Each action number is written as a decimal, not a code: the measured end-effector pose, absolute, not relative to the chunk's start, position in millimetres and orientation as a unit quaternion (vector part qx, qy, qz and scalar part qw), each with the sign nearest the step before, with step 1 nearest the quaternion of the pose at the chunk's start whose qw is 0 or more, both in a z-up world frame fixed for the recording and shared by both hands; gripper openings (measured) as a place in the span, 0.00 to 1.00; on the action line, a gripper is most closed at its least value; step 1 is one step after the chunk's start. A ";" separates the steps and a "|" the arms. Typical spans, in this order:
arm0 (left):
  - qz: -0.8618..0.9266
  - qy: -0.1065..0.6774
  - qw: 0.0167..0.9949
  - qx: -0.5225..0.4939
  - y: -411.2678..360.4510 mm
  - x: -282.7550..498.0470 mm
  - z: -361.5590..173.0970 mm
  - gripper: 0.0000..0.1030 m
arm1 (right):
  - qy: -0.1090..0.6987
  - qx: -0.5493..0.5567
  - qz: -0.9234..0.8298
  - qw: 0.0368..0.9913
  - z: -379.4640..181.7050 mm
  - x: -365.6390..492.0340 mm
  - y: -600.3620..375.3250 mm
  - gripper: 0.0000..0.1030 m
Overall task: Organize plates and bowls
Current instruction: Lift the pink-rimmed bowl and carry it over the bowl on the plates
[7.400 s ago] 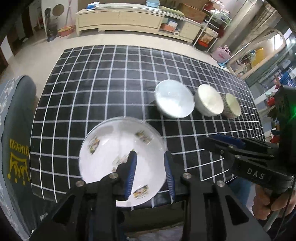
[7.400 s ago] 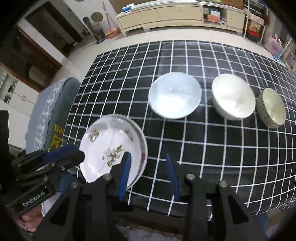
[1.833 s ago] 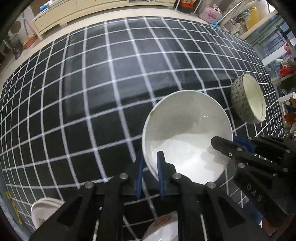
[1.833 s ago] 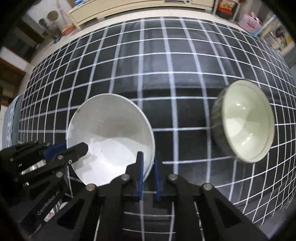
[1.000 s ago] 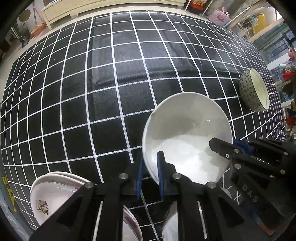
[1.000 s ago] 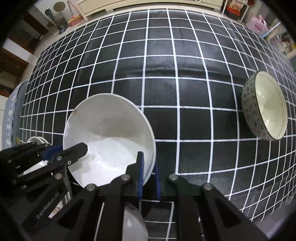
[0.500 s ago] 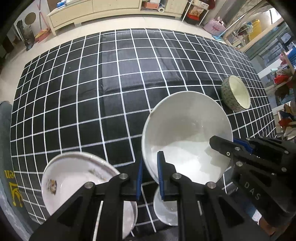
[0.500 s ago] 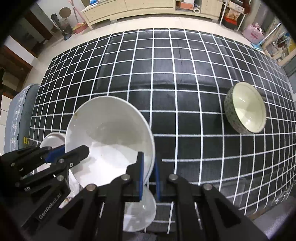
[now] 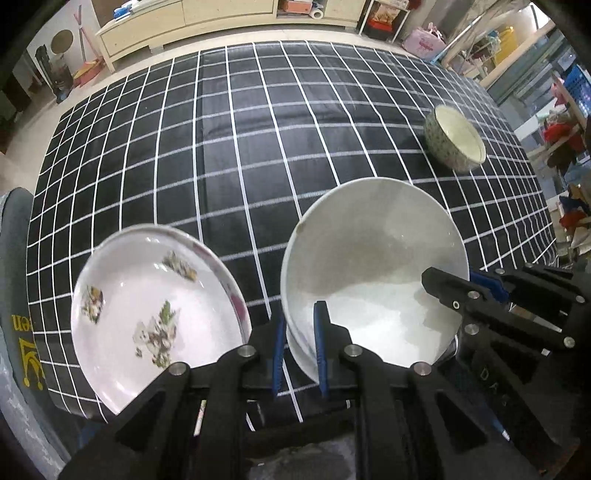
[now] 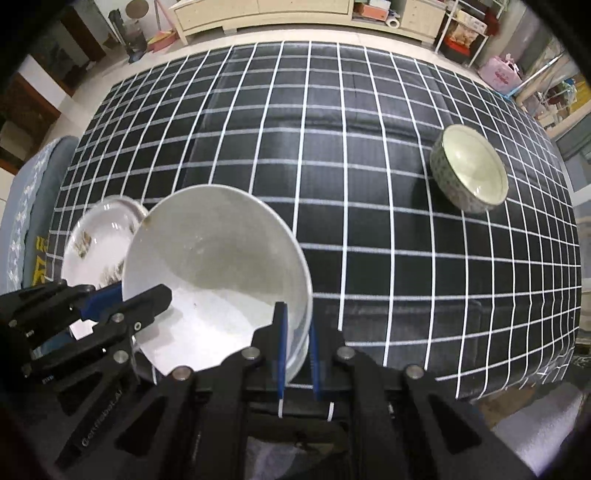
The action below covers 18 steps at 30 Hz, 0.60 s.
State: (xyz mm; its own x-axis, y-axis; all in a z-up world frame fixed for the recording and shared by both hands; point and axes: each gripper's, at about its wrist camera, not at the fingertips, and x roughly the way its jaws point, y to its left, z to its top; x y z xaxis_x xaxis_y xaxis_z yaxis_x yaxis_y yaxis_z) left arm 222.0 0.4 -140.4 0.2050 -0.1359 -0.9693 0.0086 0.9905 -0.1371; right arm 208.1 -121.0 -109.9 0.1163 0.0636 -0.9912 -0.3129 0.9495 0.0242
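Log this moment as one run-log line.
left gripper: shut on white bowl rim | right gripper: shut on opposite rim | floral plate: on tablecloth, left | patterned bowl: far right, untouched

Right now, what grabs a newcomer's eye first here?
The big white bowl near the table's front edge, its rim pinched on opposite sides by the left hand-held gripper and the right hand-held gripper. To its left lies the floral plate; a small patterned bowl sits alone at far right.

Checked tablecloth [image 9: 258, 147]; grey chair [image 9: 14, 295] at its left edge; long cabinet [image 9: 221, 14] beyond its far edge.
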 end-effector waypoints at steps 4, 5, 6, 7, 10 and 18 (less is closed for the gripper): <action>-0.045 0.633 0.771 -0.050 -3.9 214.4 -147.2 0.12 | 0.659 -0.098 0.124 0.736 -119.7 198.8 -126.0 0.14; -0.045 0.633 0.771 -0.049 -5.1 212.3 -147.7 0.12 | 0.660 -0.098 0.123 0.734 -122.4 197.2 -127.1 0.14; -0.045 0.633 0.771 -0.048 -6.0 211.6 -148.4 0.12 | 0.662 -0.098 0.123 0.733 -124.1 196.3 -127.6 0.14; -0.044 0.634 0.771 -0.047 -6.9 211.6 -149.7 0.12 | 0.663 -0.098 0.123 0.731 -126.2 195.4 -128.1 0.14; -0.043 0.638 0.768 -0.051 -6.7 211.7 -155.1 0.12 | 0.666 -0.098 0.124 0.729 -128.3 195.5 -127.6 0.14; -0.040 0.644 0.762 -0.054 -3.1 206.9 -161.6 0.12 | 0.670 -0.110 0.122 0.724 -133.6 197.4 -121.7 0.14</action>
State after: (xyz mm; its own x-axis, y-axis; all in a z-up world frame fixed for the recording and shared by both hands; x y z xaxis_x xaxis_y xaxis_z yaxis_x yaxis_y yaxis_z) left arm 206.9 -3.1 -161.6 0.1677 -0.1297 -0.9773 -0.0086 0.9911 -0.1330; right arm 197.4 -121.7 -133.6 0.0733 0.0300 -0.9969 -0.3241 0.9460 0.0046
